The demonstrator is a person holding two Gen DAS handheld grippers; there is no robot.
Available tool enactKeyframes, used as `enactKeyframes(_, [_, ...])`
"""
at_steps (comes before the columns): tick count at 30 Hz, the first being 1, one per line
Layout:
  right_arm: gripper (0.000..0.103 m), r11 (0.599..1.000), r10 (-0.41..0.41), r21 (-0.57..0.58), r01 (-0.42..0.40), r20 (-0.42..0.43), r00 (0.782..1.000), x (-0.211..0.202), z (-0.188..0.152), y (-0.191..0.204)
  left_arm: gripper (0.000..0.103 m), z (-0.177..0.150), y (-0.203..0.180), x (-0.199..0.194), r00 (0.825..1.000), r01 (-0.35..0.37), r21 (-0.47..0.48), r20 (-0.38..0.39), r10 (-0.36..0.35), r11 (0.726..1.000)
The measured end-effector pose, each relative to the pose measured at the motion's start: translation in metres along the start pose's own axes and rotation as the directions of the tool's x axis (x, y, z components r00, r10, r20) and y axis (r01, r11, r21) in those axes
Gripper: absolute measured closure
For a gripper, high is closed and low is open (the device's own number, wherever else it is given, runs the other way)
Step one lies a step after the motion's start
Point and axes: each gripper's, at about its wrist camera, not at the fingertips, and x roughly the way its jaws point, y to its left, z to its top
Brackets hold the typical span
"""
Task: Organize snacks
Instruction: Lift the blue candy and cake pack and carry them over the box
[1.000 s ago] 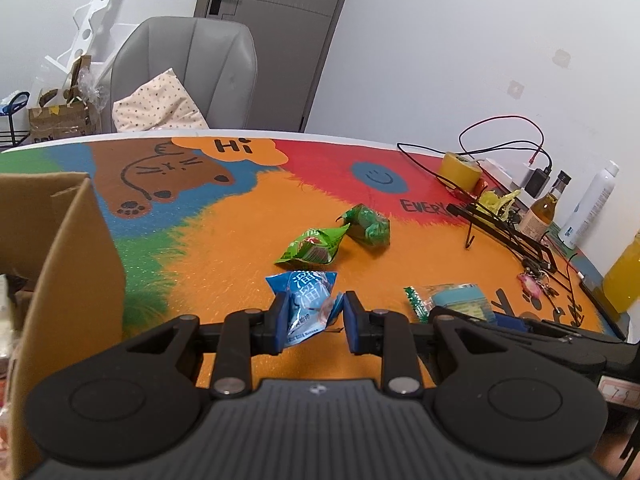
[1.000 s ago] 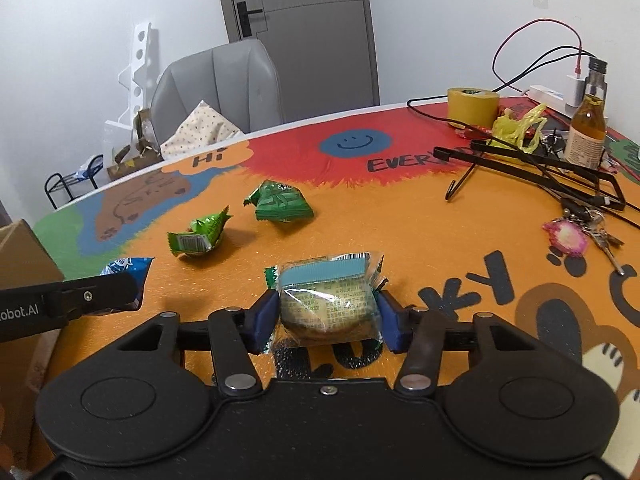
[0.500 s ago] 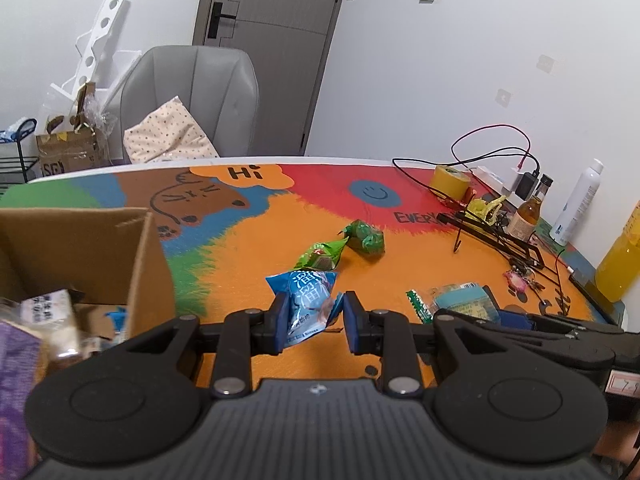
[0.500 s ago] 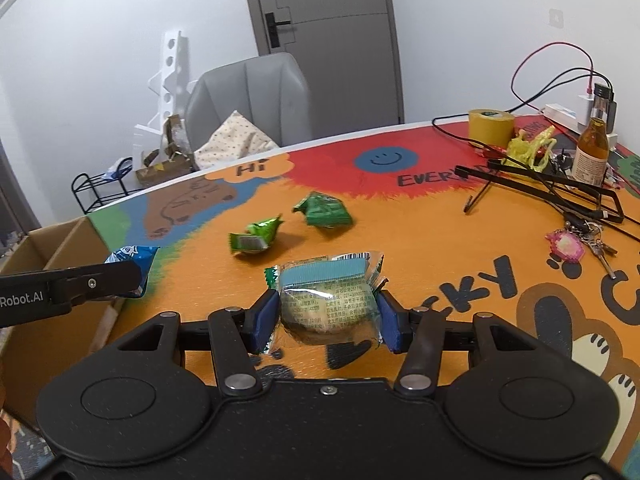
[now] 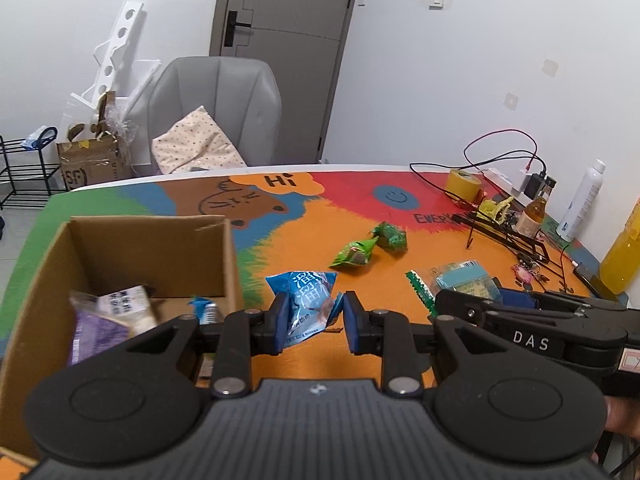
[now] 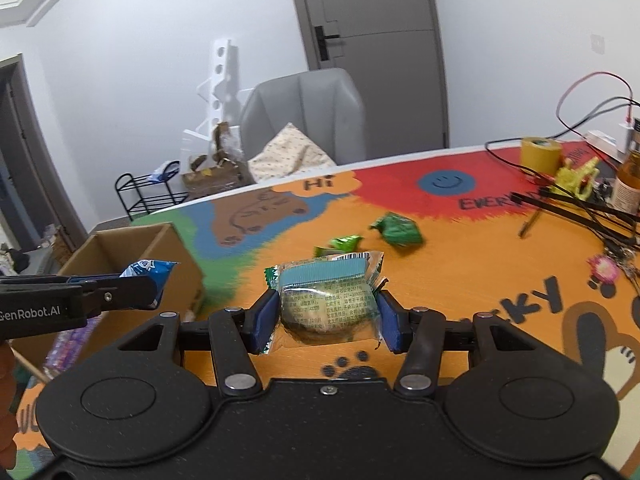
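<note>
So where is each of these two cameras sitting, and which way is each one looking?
Left wrist: on the left gripper, facing over its blue packet toward the cardboard box; fingertips show at lower right.
Right wrist: on the right gripper, clamping a clear-wrapped cake; a hand edges in left.
Shared: the box, both green packets, each other's gripper.

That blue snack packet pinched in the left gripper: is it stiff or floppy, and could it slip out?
Probably floppy: the blue snack packet crumples where the left gripper pinches it. It looks light, since a narrow pinch holds it clear of the table. The glossy film might slide if jolted.
</note>
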Motion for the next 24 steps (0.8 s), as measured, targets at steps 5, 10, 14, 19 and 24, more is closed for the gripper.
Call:
enactKeyframes(5, [0.053,0.999,0.047,-0.009,-0.047,0.011,0.999,-0.004,0.003,0.017,0.076,0.0,0.012,-0.018,1.0,-0.019,-0.007,0.012,0.019,1.0])
enactKeyframes(10, [0.053,0.996,0.081,-0.023,-0.081,0.021,0.996,-0.009,0.006,0.034,0.076,0.0,0.023,-0.035,0.999,-0.034,-0.01,0.026,0.034,0.999])
enactKeyframes(14, [0.053,0.994,0.107,-0.035,-0.106,0.024,0.994,-0.011,0.01,0.045,0.076,0.001,0.033,-0.049,0.998,-0.049,-0.016,0.045,0.05,0.999])
enactKeyframes(19, [0.053,0.99,0.133,-0.054,-0.132,0.025,0.991,-0.013,0.012,0.059,0.076,0.0,0.048,-0.063,0.996,-0.074,-0.033,0.056,0.076,0.997])
enactKeyframes(24, [0.053,0.986,0.152,-0.067,-0.15,0.02,0.988,-0.012,0.013,0.071,0.076,-0.003,0.066,-0.071,0.994,-0.097,-0.057,0.053,0.101,0.994])
